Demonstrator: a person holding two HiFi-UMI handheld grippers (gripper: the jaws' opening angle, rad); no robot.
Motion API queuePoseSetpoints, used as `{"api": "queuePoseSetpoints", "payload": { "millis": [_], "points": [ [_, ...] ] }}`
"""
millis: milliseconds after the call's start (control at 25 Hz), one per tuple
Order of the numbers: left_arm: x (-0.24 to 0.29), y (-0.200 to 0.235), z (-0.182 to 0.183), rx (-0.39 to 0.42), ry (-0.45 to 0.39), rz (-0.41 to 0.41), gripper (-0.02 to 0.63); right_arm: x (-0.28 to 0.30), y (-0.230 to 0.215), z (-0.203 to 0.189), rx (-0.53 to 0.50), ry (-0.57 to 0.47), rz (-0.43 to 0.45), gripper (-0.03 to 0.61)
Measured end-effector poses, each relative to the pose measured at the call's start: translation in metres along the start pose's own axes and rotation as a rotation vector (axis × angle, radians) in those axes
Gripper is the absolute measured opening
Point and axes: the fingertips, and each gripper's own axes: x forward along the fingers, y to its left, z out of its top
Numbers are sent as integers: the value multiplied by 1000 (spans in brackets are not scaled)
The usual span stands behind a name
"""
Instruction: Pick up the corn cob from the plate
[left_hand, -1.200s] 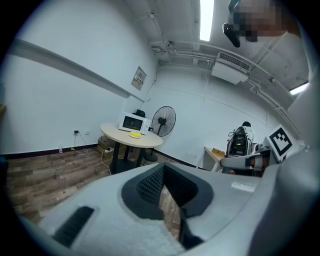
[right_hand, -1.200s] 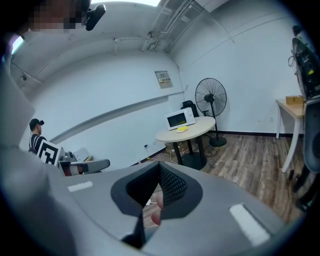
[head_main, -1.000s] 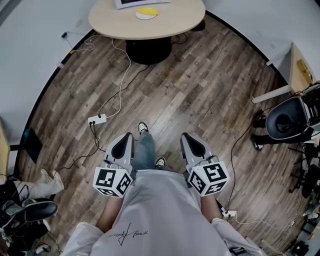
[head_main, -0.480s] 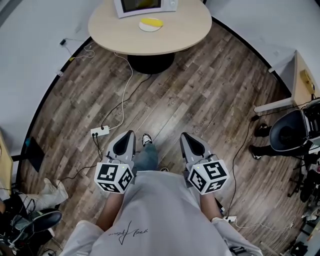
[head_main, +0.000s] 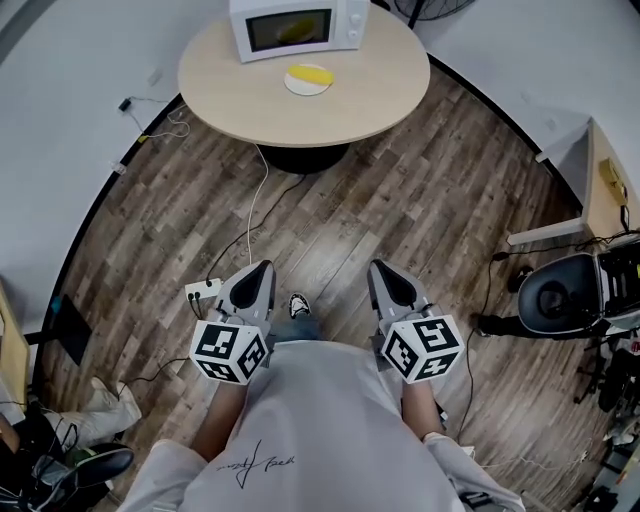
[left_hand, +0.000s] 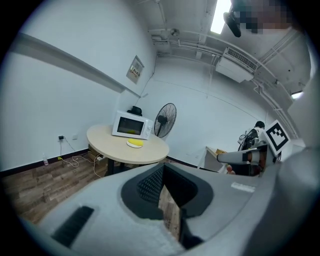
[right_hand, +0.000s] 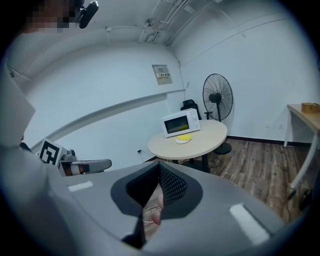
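- The round table stands well ahead across the wood floor, too far to reach.
- The microwave sits at its back.
- The left gripper and right gripper are pressed together, holding nothing, since nothing is near.
- The plate lies before the microwave.
- The yellow corn cob rests on it.

Bright, even light from a ceiling lamp gives soft shadows, with fisheye-warped, dark-vignetted edges.

Corn cob on plate, before microwave, on table.
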Motion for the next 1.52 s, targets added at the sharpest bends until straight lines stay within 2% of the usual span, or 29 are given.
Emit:
{"api": "queuePoseSetpoints", "payload": {
  "millis": [280, 520, 680, 840, 1000, 1200, 1520],
  "points": [
    [26, 24, 19, 29, 12, -39, -5, 31, -23, 25, 5, -15, -94, 14],
    [46, 28, 19, 14, 51, -108, -6, 46, -39, 32, 6, -2, -134, 14],
    [56, 27, 17, 12, 74, -119, -6, 55, -49, 33, 15, 13, -133, 14],
    [67, 29, 18, 6, 85, -104, -6, 68, -59, 37, 15, 22, -117, 14],
    [87, 32, 29, 17, 91, -77, -6, 85, -77, 60, 16, -32, -116, 12],
    [144, 46, 50, 28, 80, -30, -6, 131, -120, 100, 11, -107, -89, 13],
    [226, 63, 100, 23, 53, 16, -6, 196, -157, 156, -18, -111, -12, 13]
  ]
}}
